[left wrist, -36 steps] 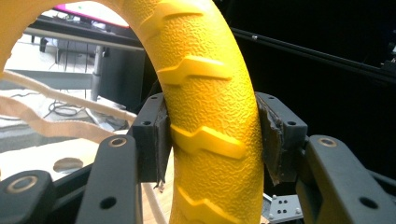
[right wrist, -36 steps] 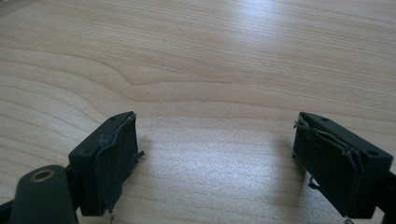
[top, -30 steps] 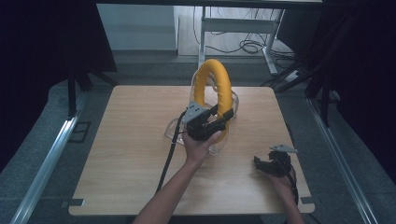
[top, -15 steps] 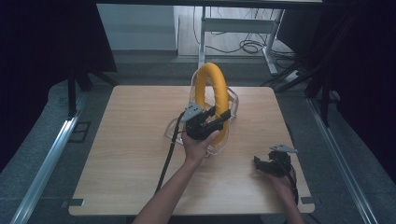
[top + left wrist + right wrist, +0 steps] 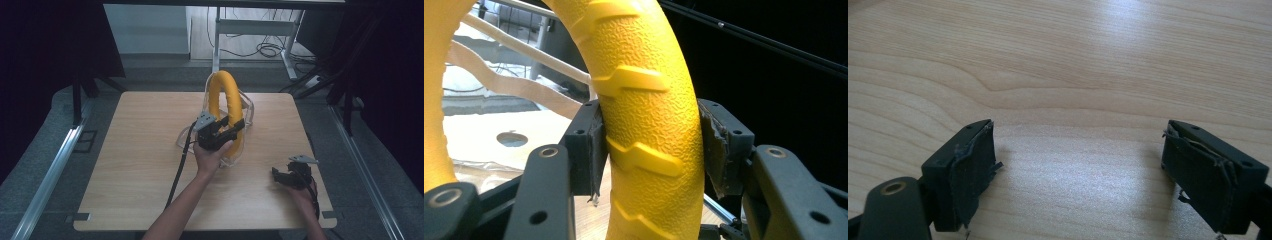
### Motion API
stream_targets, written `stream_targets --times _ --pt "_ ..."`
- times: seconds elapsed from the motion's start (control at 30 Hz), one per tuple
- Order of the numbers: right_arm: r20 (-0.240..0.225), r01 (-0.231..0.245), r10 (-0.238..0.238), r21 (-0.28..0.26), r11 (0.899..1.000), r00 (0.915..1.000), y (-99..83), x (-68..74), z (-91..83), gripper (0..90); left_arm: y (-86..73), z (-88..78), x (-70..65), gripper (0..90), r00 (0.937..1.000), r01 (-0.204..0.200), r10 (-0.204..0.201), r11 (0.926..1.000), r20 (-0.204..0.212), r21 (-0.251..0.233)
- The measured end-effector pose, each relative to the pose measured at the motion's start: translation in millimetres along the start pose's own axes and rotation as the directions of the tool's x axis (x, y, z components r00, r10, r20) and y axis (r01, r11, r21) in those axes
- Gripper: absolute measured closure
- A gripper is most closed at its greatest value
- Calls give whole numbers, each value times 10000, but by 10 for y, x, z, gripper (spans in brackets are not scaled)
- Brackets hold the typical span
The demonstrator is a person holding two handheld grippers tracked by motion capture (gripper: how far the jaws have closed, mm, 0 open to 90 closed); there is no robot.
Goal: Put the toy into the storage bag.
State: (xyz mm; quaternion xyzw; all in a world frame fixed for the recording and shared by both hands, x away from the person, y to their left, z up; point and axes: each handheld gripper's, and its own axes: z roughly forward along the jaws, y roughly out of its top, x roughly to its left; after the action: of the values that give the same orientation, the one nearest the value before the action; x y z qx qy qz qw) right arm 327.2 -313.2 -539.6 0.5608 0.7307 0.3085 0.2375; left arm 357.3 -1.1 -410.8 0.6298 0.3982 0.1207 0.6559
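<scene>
While the person's left hand holds it up, left claw: the left gripper (image 5: 231, 131) is squeezed tight on the big yellow bumpy plastic ring (image 5: 222, 102), with one black pad (image 5: 589, 150) pressed on each side of the ring.
Ring up close: in the left gripper view the yellow ring (image 5: 649, 125) runs up between the two jaws. Its skin is rough, with raised zigzag ridges.
Where the ring is: it stands up on its edge near the middle of the table, a bit toward the far side. The gripper grabs it low on the side nearest the person.
See-through tray: a clear plastic tray (image 5: 246, 107) sits around the ring. I cannot tell if the ring rests in it or hangs just above it.
Left hand: the left hand (image 5: 210, 156) holds the gripper from below, and a black cable (image 5: 181, 160) trails from it back toward the near edge.
Right claw: the right gripper (image 5: 1080, 175) has its jaws spread wide apart, with nothing between them, just bare wood. Its black pads look frayed at the edges.
Where the right claw is: the right gripper (image 5: 290, 176) sits low over the near right corner, well apart from the ring.
Table: the light wooden square table (image 5: 135, 150) holds it all.
</scene>
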Motion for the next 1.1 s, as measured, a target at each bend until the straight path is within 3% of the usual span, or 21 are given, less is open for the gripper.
stream_targets --times 0.3,0.5,0.8,1.1 --pt "2 1 -1 -1 10000 10000 0 0 0 144 28 -2 -7 456 9993 -102 106 9999 -361 88" --pt "3 5 -5 0 10000 10000 0 0 0 144 99 -71 24 350 9994 -11 14 10000 -347 91" --pt "-1 9 -9 8 10000 10000 -1 -1 -2 144 159 -266 -14 311 9963 -691 692 9976 -505 50" --pt "-2 4 -4 11 10000 10000 0 0 -2 144 140 -469 5 306 9849 -1353 1367 9906 -1065 205"
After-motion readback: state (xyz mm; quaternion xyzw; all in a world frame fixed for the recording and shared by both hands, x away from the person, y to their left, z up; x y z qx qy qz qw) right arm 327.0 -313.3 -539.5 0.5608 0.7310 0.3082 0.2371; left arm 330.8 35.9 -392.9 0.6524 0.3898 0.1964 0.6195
